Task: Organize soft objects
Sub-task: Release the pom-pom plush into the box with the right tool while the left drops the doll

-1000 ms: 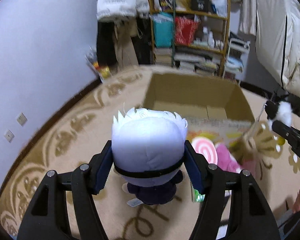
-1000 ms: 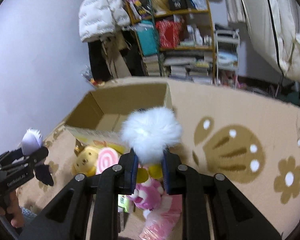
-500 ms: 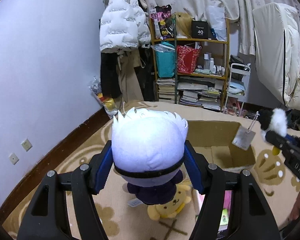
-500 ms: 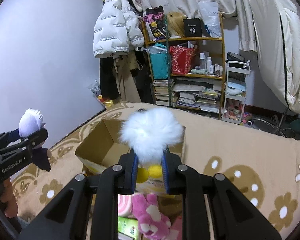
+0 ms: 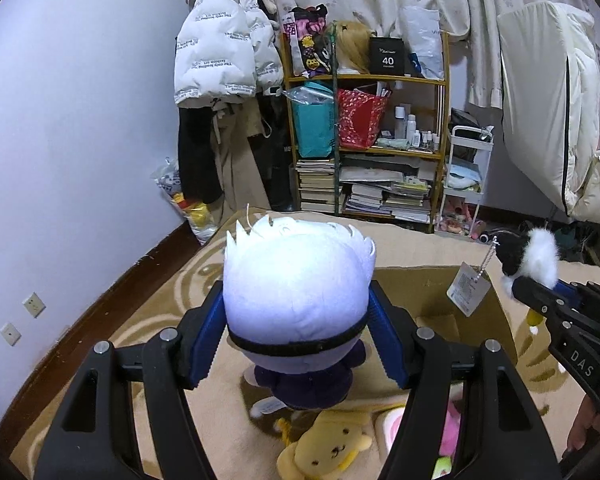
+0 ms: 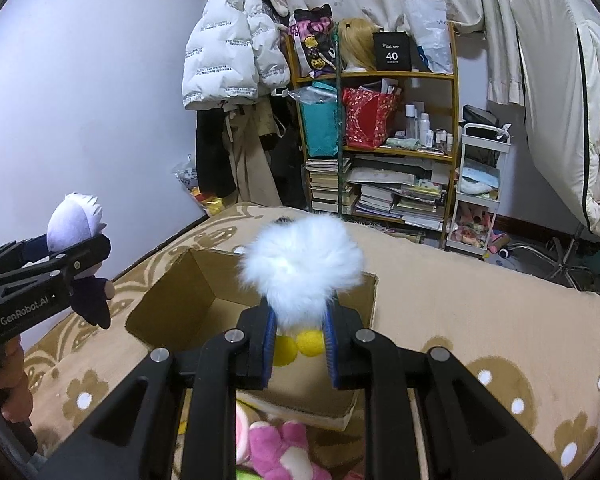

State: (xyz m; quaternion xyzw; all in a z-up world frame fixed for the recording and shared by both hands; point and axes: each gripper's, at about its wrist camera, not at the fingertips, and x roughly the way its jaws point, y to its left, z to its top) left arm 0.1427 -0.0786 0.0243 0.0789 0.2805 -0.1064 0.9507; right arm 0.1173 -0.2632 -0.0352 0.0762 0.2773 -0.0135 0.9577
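My left gripper (image 5: 296, 336) is shut on a white-haired doll (image 5: 296, 292) in dark clothes, held in the air left of the open cardboard box (image 5: 496, 312). The doll also shows at the left of the right wrist view (image 6: 76, 224). My right gripper (image 6: 298, 350) is shut on a fluffy white plush with yellow feet (image 6: 300, 268), held above the box's near wall (image 6: 312, 388). That plush and its paper tag show in the left wrist view (image 5: 536, 256).
A yellow dog plush (image 5: 328, 448) and a pink plush (image 6: 280, 448) lie on the beige patterned carpet (image 6: 480, 320) in front of the box. A cluttered bookshelf (image 6: 380, 140), a white trolley (image 6: 480, 184) and hanging coats (image 6: 228, 56) stand at the back wall.
Both grippers have risen with their plush toys. The views have tilted up from the carpet to the room, and the box and floor toys now sit lower in frame.
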